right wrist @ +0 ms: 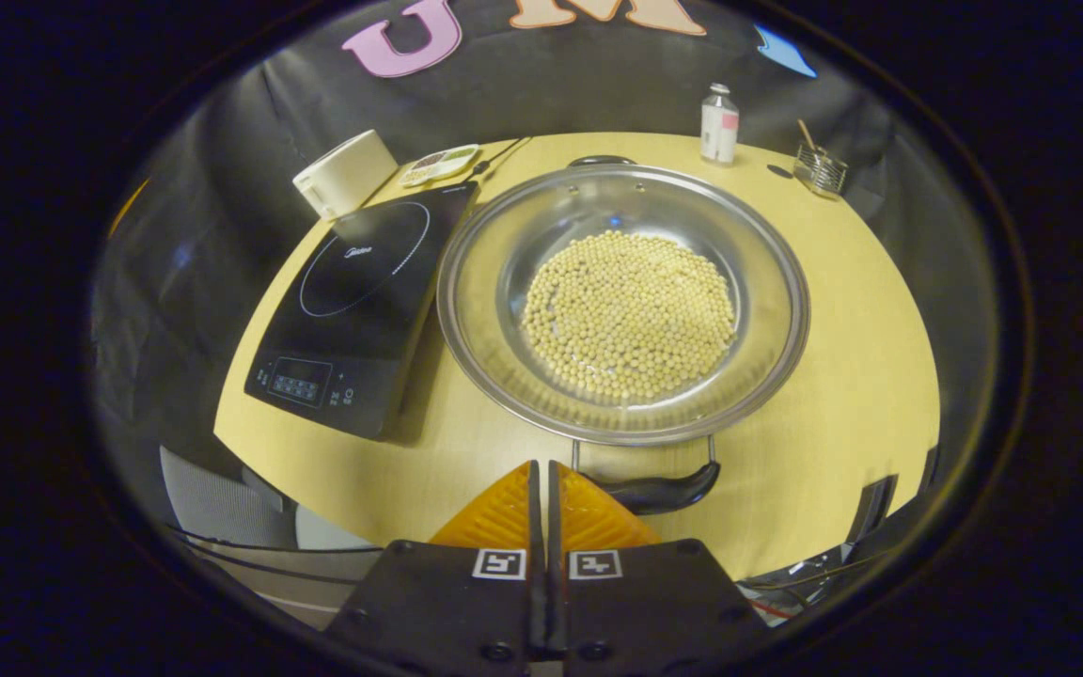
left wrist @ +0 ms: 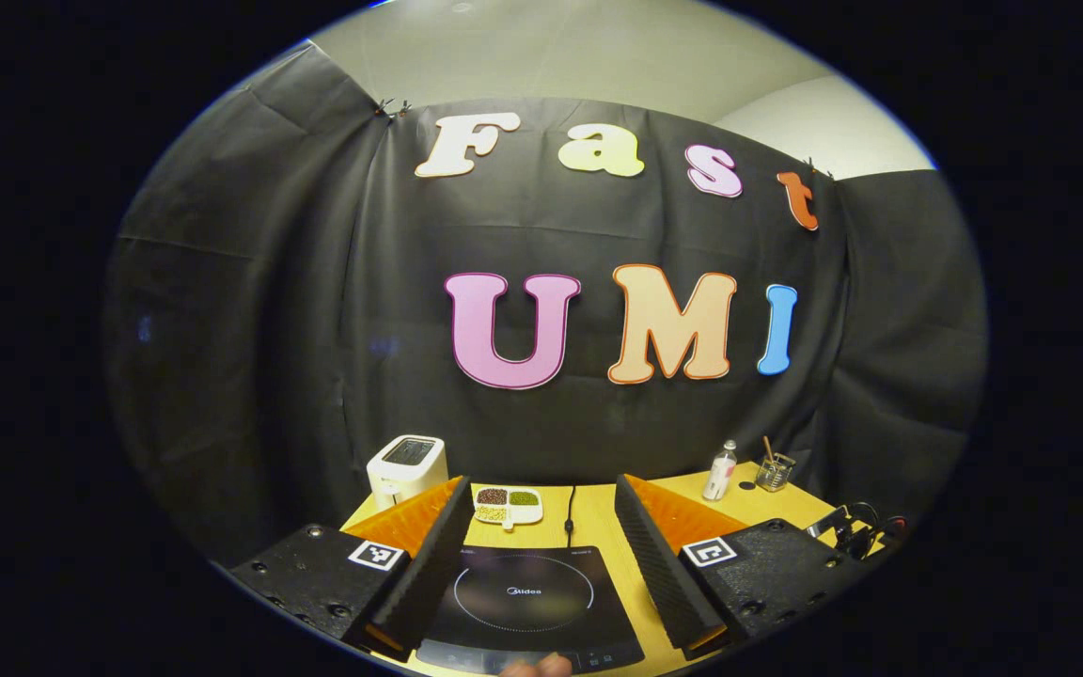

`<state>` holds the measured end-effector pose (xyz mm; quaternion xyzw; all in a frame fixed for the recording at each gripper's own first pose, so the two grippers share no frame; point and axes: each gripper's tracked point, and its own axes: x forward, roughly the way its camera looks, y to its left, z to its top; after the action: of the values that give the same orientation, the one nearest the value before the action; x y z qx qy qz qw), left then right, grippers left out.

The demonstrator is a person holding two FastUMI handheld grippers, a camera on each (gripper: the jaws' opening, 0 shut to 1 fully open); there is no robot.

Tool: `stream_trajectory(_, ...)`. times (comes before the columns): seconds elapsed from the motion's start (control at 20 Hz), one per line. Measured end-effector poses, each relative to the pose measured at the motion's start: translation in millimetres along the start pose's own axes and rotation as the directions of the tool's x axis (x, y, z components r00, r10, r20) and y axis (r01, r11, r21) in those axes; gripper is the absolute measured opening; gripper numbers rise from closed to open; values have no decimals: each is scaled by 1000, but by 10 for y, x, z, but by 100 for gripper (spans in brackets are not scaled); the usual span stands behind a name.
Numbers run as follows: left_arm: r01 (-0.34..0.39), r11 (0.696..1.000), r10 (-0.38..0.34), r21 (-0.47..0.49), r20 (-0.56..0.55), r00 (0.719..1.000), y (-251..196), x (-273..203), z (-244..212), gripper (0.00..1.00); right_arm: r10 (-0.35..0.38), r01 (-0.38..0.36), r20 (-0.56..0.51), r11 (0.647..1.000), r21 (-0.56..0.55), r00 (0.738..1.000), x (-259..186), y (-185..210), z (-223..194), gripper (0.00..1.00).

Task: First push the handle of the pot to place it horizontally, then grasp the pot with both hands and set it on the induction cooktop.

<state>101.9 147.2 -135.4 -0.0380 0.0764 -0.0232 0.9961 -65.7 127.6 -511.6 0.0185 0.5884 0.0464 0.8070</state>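
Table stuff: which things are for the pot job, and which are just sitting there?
For the job: pot of beans, its near handle, induction cooktop, left gripper, right gripper.

Just sitting: toaster, divided dish, bottle, glass jar.

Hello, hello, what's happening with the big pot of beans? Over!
Left gripper open above black induction cooktop. Right gripper shut, empty, near steel pot handle. Pot beside cooktop. Path clear.

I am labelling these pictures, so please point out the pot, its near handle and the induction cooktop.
pot (right wrist: 622, 315): right gripper view, on the beans in its bowl.
near handle (right wrist: 659, 491): right gripper view, on the dark grip.
induction cooktop (right wrist: 363, 259): right gripper view, on the glass inside the ring.
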Motion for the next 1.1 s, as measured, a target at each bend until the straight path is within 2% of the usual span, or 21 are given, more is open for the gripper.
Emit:
stream_trajectory(0.1,4,1000,-4,6,5,1000,-7,-14,10,92,-24,24,-8,1000,-2,1000,9,-104,-37,0)
stream_trajectory(0.2,3,1000,-3,7,4,1000,9,-35,6,92,-51,51,-10,999,16,999,0,-220,-84,3)
stream_trajectory(0.65,-20,1000,20,16,1,1000,29,-114,10,92,-117,117,1,990,80,993,1,-768,31,3)
stream_trajectory(0.7,-27,999,27,19,1,1000,16,-111,11,92,-119,118,2,989,85,993,11,-837,79,0)
stream_trajectory(0.75,-36,999,36,21,0,999,8,-107,11,92,-117,117,1,989,87,993,22,-895,87,3)
stream_trajectory(0.95,-61,998,61,-2,-35,998,-190,-100,-42,92,-104,103,4,991,89,995,41,-1176,187,3)
stream_trajectory(1.0,-69,998,69,8,-53,996,-237,-107,-82,93,-98,97,2,991,91,995,54,-1243,219,0)
stream_trajectory(1.1,-86,996,87,13,-56,995,-338,-111,-60,93,-83,82,10,993,89,996,85,-1370,316,3)
